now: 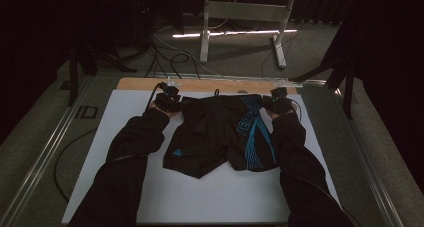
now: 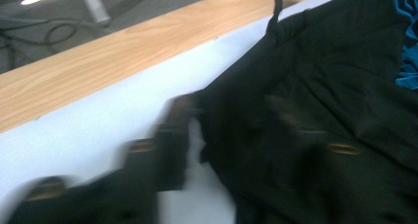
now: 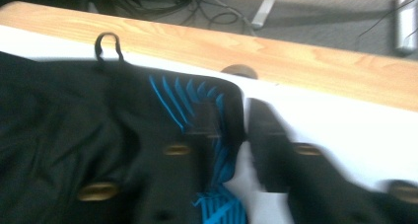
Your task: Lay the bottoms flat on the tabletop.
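Your left gripper (image 1: 167,99) sits at the far left corner of the pair of black shorts with bright blue striped panels (image 1: 220,134); in the left gripper view its fingers (image 2: 172,150) stand apart, one blurred finger on the white sheet just beside the cloth edge and the other over the dark fabric, with the waistband corner between them and no clamp on it that you can see. Your right gripper (image 1: 280,103) mirrors this at the far right corner: in the right gripper view its fingers (image 3: 268,145) are parted too, one over the blue stripes and one on the white sheet beside the hem, the cloth edge lying in the gap. The shorts lie flat and spread on the white sheet (image 1: 125,117), waistband at the far side, legs toward you, a small black hanging loop (image 3: 108,45) poking out at the waistband middle. The sheet covers the surface, whose pale wooden edge (image 1: 140,84) shows beyond it. Your dark sleeves (image 1: 132,152) run along both sides of the garment.
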`<state>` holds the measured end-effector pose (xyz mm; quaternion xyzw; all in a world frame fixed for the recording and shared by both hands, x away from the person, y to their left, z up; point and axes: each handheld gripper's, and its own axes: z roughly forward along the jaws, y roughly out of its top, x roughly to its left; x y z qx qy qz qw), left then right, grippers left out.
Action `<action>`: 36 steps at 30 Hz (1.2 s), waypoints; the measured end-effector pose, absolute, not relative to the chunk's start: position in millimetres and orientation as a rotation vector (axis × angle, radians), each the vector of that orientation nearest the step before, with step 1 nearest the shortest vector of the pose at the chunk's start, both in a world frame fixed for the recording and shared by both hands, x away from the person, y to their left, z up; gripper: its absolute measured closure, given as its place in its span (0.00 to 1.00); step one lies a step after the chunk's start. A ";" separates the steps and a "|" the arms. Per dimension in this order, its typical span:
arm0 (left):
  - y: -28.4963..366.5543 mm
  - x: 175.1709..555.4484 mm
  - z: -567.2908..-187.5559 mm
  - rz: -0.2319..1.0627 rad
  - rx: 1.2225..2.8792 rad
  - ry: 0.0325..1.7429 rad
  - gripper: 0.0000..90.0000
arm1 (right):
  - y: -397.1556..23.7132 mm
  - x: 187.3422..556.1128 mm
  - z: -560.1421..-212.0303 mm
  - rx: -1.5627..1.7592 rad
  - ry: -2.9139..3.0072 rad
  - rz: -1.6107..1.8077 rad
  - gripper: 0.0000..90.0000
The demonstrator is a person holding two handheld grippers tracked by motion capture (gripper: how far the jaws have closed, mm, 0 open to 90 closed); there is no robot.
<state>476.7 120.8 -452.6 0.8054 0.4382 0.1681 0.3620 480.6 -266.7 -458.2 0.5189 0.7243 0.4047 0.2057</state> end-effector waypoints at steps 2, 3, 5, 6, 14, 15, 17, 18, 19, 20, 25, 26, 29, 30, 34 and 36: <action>123.2 474.0 -451.3 0.408 2.067 1.134 0.40 | -267.6 478.7 -457.9 1.457 2.021 1.142 0.55; 124.5 470.9 -450.2 0.396 2.077 1.118 0.30 | -269.3 475.9 -457.1 1.453 2.028 1.164 0.47; 125.5 469.0 -449.7 0.379 2.080 1.105 0.27 | -269.4 474.2 -456.8 1.452 2.032 1.167 0.44; 126.4 466.9 -449.4 0.362 2.083 1.096 0.20 | -270.1 469.7 -456.6 1.435 2.046 1.172 0.36; 131.8 450.7 -448.2 0.300 2.075 1.044 0.17 | -265.5 452.0 -455.8 1.321 2.130 1.259 0.18; 132.2 449.3 -447.7 0.295 2.076 1.038 0.17 | -262.9 449.5 -454.5 1.307 2.138 1.265 0.17; 133.9 443.6 -445.0 0.282 2.074 1.011 0.17 | -256.1 442.8 -450.0 1.266 2.159 1.271 0.17; 133.9 443.6 -445.0 0.282 2.074 1.011 0.16 | -256.1 442.8 -450.0 1.266 2.159 1.271 0.17; 134.2 441.4 -444.0 0.283 2.076 1.006 0.16 | -254.1 440.7 -448.6 1.254 2.165 1.274 0.17; 135.0 438.8 -442.9 0.277 2.073 0.995 0.17 | -250.3 435.6 -445.7 1.240 2.170 1.298 0.17; 140.1 420.3 -438.3 0.253 2.087 0.944 0.17 | -239.1 421.4 -442.5 1.174 2.198 1.331 0.17; 140.1 420.3 -438.3 0.253 2.087 0.944 0.17 | -239.1 421.4 -442.5 1.174 2.198 1.331 0.17; 143.9 409.6 -437.6 0.244 2.098 0.916 0.17 | -233.2 412.5 -442.4 1.143 2.219 1.344 0.17; 146.9 401.8 -437.3 0.235 2.097 0.899 0.17 | -228.6 406.5 -443.4 1.123 2.239 1.343 0.17; 152.0 389.5 -436.8 0.226 2.104 0.866 0.18 | -217.7 392.6 -446.7 1.084 2.280 1.359 0.18; 156.4 376.5 -438.1 0.211 2.115 0.842 0.18 | -211.9 385.3 -448.0 1.068 2.305 1.365 0.18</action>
